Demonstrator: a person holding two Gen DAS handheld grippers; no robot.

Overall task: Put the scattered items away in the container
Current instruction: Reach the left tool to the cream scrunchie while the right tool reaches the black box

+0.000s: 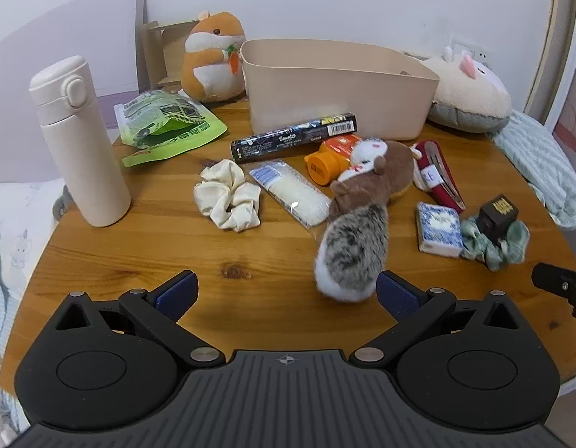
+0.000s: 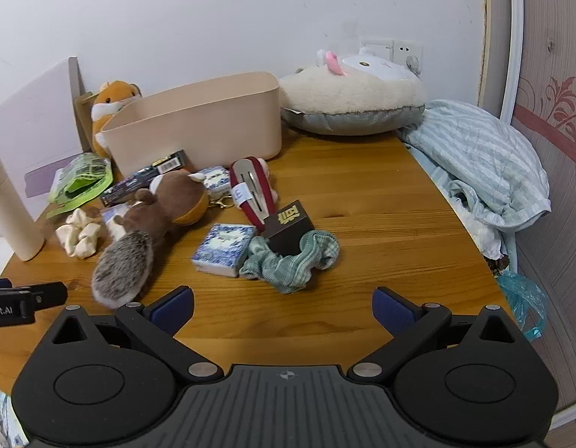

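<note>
A beige plastic container point(image 1: 336, 86) stands at the back of the round wooden table point(image 1: 176, 246); it also shows in the right wrist view point(image 2: 198, 127). Scattered before it lie a black box point(image 1: 293, 140), an orange bottle point(image 1: 331, 158), a squirrel plush point(image 1: 362, 216), a cream scrunchie point(image 1: 228, 196), a clear packet point(image 1: 290, 194), a red hair-clip card point(image 1: 439, 175), a blue patterned box point(image 2: 224, 248), a green scrunchie point(image 2: 291, 261) and a dark cube point(image 2: 290, 229). My left gripper point(image 1: 286, 291) is open and empty, the squirrel's tail beside its right finger. My right gripper point(image 2: 282, 308) is open and empty, short of the green scrunchie.
A white flask point(image 1: 82, 142) stands at the left, a green pouch point(image 1: 168, 127) behind it. An orange hamster plush point(image 1: 215, 56) and a large cream plush point(image 1: 471, 93) flank the container. Striped bedding point(image 2: 486, 164) lies off the table's right edge.
</note>
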